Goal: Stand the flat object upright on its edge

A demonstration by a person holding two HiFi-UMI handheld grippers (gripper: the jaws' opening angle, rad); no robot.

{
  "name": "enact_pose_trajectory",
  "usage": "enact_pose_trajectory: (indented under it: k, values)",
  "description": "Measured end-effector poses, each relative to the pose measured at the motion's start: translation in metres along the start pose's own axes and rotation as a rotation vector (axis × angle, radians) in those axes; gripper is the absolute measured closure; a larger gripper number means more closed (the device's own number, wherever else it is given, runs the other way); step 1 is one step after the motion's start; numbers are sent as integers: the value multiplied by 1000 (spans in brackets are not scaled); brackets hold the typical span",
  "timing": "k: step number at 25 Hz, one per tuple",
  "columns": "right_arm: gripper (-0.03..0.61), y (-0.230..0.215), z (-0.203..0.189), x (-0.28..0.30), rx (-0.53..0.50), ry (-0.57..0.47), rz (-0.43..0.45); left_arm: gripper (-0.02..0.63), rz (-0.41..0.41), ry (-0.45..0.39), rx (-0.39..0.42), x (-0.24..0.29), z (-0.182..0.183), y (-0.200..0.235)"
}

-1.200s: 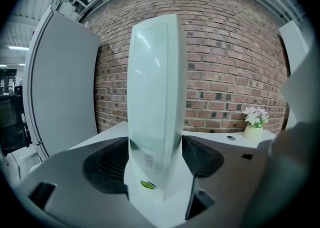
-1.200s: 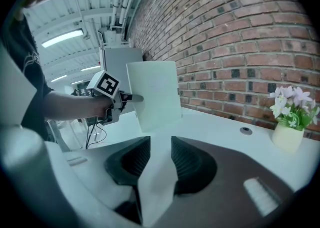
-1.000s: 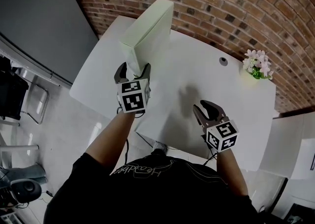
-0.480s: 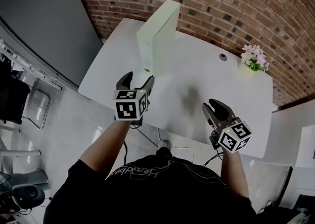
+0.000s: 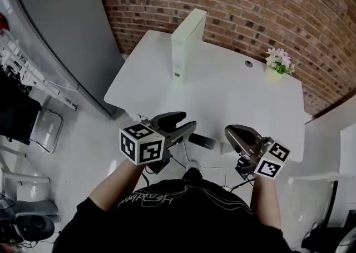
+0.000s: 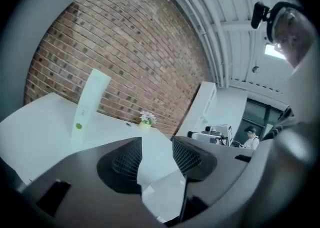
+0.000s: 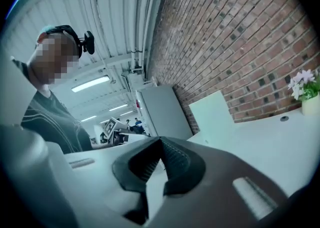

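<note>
Head view, nearest items first: person's forearms and dark shirt at the bottom edge. Left gripper (image 5: 185, 124), marker cube facing up, is held off the near edge of the worktop (image 5: 233, 99); the left gripper view (image 6: 156, 153) shows its fingers partly apart and closing, with nothing between them. Right gripper (image 5: 229, 131), cube at the wrist end, is held off the same near edge toward the right; the right gripper view (image 7: 161, 146) shows its fingers together, with nothing caught in them. Both grippers are well apart from the flat object (image 5: 188, 43). Worktop: white, otherwise bare across the middle. Flat object: pale, slab-shaped, standing upright on its edge at the far edge of the worktop toward the far left corner, narrow face toward the person, a small green dot (image 5: 177, 74) low on that face; also seen in the left gripper view (image 6: 90, 102) and the right gripper view (image 7: 212, 110). Cable hole (image 5: 248, 63): far edge, right of the object. Small flower pot (image 5: 276, 65): far right corner. Brick wall (image 5: 267, 1): behind the far edge. Grey panel (image 5: 61, 40): at left, beside the wall.
</note>
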State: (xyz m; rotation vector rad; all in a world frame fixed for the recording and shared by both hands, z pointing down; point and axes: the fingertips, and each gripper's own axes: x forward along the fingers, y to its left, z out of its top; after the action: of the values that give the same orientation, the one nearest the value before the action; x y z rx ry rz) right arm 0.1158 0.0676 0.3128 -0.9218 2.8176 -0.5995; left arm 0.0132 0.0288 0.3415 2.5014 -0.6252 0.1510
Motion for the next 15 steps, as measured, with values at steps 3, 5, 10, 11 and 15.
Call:
enact_pose_trajectory:
  k: [3, 5, 10, 11, 15]
  values:
    - [574, 46, -16, -2, 10, 12, 56, 483, -69, 10, 45, -27, -12, -36]
    - [574, 71, -25, -3, 16, 16, 85, 564, -102, 17, 58, -43, -21, -55]
    - [574, 119, -36, 0, -5, 18, 112, 611, -189, 15, 113, -77, -34, -94]
    - [574, 127, -36, -1, -10, 12, 113, 611, -196, 8, 130, -82, -36, -100]
    - [574, 146, -30, -7, 23, -55, 107, 611, -213, -23, 132, -101, -35, -117]
